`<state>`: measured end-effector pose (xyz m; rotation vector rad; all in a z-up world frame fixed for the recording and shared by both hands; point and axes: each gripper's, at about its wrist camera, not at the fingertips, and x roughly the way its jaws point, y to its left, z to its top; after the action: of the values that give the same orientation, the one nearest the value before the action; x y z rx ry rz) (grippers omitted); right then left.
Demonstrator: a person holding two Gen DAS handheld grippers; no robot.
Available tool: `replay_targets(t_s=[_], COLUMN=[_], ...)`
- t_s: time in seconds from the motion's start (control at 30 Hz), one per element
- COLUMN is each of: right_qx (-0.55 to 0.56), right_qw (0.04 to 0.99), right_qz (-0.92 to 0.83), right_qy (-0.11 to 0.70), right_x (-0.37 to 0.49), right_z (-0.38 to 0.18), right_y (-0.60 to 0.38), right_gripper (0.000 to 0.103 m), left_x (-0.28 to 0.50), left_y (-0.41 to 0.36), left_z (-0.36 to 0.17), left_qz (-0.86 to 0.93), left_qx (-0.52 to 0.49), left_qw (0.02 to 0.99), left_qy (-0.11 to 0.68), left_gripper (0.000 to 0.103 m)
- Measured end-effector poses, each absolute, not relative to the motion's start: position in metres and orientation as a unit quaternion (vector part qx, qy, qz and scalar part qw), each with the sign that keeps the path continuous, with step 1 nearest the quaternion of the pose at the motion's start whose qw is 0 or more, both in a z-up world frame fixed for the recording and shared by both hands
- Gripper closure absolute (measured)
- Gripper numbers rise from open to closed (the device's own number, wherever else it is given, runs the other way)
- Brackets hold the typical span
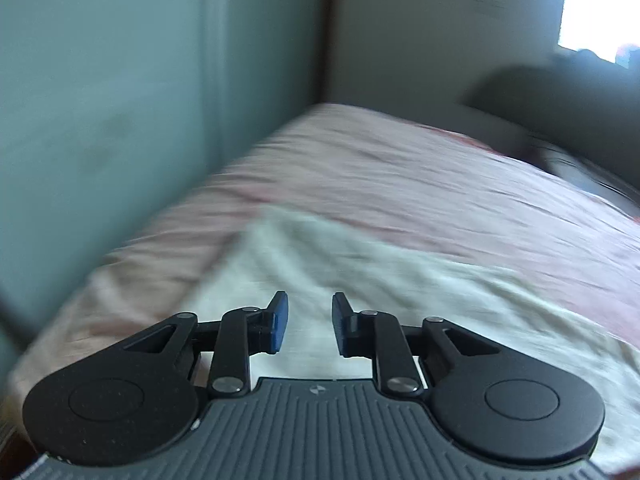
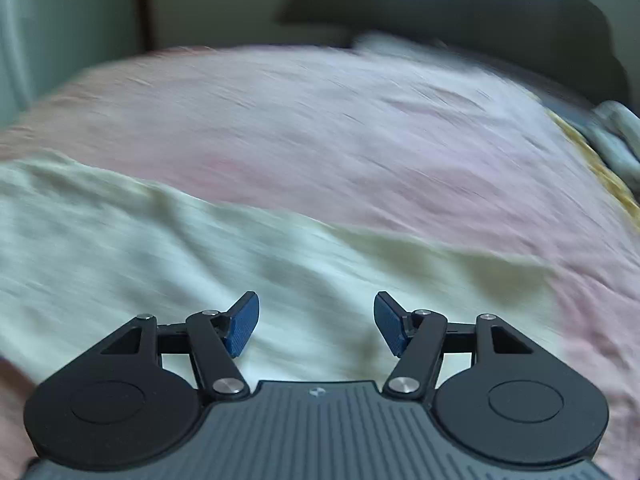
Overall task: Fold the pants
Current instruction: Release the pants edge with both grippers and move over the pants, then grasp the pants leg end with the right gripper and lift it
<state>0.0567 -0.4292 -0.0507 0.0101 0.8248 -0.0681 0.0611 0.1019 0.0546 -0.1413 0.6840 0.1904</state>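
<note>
The left tool (image 1: 306,322), black-armed with blue ribbed pads, stands with a narrow gap between its pads and nothing in it; the right tool (image 2: 316,322) is spread wide, likewise empty. Both hover above the cream-white, wrinkled cloth pants (image 2: 160,248), which lie spread on the pink crinkled bedsheet (image 2: 340,128) of the bed, filling the near part of each view. Both pictures are smeared — so seams, waistband and leg ends cannot be made out, and that is where the risk lies, as I judge it: a grab made without a clear edge could pinch only the top layer, or catch the pink sheet along with the pants and drag it into the fold; the narrower left tool could also skid over a thick ridge instead of taking it in. The left view alone shows the pale green wall panel (image 1: 120,100) close along the bed's side and a bright window (image 1: 592,4) at upper right. The right view alone shows the pants' far edge running across the sheet and a yellowish patterned cloth (image 2: 600,168) at the bed's right border.
</note>
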Motion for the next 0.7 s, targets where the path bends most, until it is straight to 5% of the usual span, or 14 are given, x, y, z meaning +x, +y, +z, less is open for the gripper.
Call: replay_targets(t_s=[0.07,0.13,0.53,0.7], right_qx=[0.03,0.074,0.149,0.085], right_qw=[0.911,0.915,0.925,0.925], right_qz=[-0.055,-0.07,0.014,-0.118], right_qy=[0.408,0.391,0.35,0.352], right_x=[0.068,0.079,-0.009,-0.021], right_z=[-0.063,-0.071,-0.053,-0.062], right_y=[-0.461,-0.491,-0.467,-0.476], right_gripper=[0.04,0.028,0.028,0.028], left_x=[0.072,0.082,0.054,0.045], left_y=[0.067,0.029,-0.16,-0.193], left_z=[0.053,0.048,-0.007,-0.038], left_qz=[0.043,-0.01,-0.262,-0.269], left_qx=[-0.052,-0.04,0.107,0.16], left_qw=[0.938,0.934,0.881,0.867], left_qy=[0.341,0.354,0.379,0.387], left_gripper=[0.069,0.069,0.056,0.051])
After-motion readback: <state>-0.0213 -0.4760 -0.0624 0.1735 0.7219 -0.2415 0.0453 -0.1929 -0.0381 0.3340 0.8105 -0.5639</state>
